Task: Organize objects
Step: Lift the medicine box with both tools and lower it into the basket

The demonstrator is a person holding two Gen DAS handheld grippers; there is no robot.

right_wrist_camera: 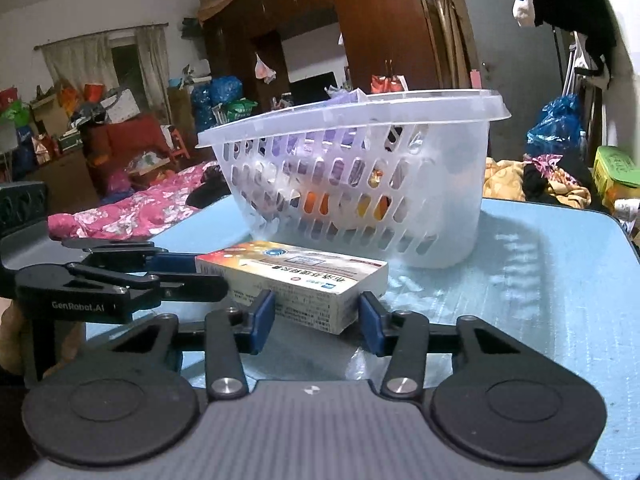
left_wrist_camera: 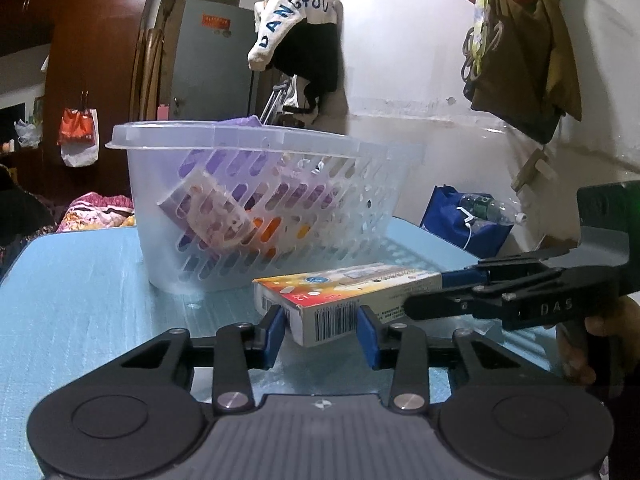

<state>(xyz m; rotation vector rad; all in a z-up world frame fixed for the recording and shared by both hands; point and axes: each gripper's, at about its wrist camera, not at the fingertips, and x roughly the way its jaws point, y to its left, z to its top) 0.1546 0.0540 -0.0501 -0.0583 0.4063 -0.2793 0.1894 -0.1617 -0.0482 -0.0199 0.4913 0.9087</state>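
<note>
A medicine box (left_wrist_camera: 344, 300), white with an orange-red top and a barcode end, lies on the light blue table (left_wrist_camera: 80, 288) in front of a clear slotted basket (left_wrist_camera: 256, 208). My left gripper (left_wrist_camera: 322, 330) is open, its blue pads either side of the box's barcode end. My right gripper (right_wrist_camera: 318, 320) is open too, its pads either side of the other end of the box (right_wrist_camera: 296, 280). Each gripper shows in the other's view: the right one (left_wrist_camera: 436, 290) and the left one (right_wrist_camera: 200, 272). The basket (right_wrist_camera: 360, 184) holds purple, pink and orange packets.
The basket stands mid-table just behind the box. A blue bag (left_wrist_camera: 464, 220) with a water bottle sits beyond the table's right edge. A pink quilt (right_wrist_camera: 132, 208) and room clutter lie past the far side. A green tub (right_wrist_camera: 616, 172) stands off the table.
</note>
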